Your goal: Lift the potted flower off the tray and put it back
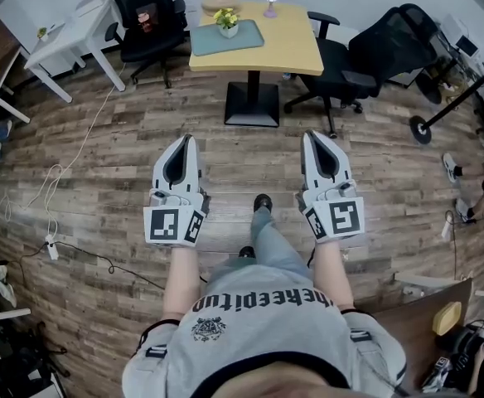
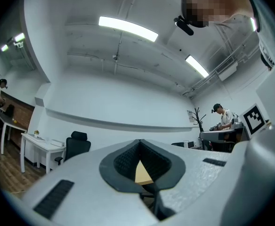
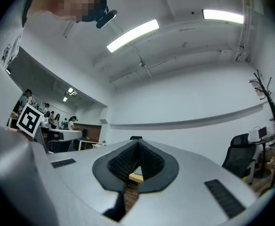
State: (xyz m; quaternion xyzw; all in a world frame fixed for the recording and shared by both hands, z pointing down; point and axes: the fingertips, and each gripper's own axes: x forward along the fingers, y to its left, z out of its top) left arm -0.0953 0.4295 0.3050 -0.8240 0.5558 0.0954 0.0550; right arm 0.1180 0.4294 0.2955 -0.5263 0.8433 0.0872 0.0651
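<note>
The yellow table (image 1: 283, 48) stands well apart from me, across the wooden floor, and the blue-grey tray (image 1: 205, 41) lies on its left part. My left gripper (image 1: 186, 142) and right gripper (image 1: 312, 137) both have the jaws pressed together, with nothing between them. If I arrive like this, I risk pushing the potted flower (image 1: 227, 21), which stands at the tray's far side, and tipping it. The small glass ornament (image 1: 270, 3) nearby could be knocked too.
</note>
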